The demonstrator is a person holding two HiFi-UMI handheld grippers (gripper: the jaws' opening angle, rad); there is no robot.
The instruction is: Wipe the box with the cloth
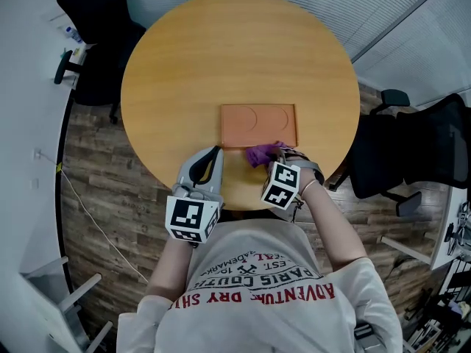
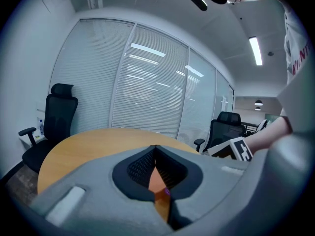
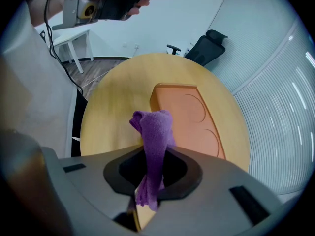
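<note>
A flat orange box (image 1: 257,125) lies in the near half of the round wooden table (image 1: 184,57). My right gripper (image 1: 275,154) is shut on a purple cloth (image 1: 260,154), which hangs just off the box's near edge. In the right gripper view the cloth (image 3: 154,132) stands bunched between the jaws, with the box (image 3: 189,113) beyond it. My left gripper (image 1: 215,151) is shut with nothing in it, its tips by the box's near-left corner. In the left gripper view its jaws meet at a point (image 2: 155,149), and a sliver of the box (image 2: 156,182) shows below.
A black office chair (image 1: 416,149) stands to the right of the table and another (image 1: 96,28) at the far left. A white desk (image 1: 29,123) runs along the left side. The floor is wood plank.
</note>
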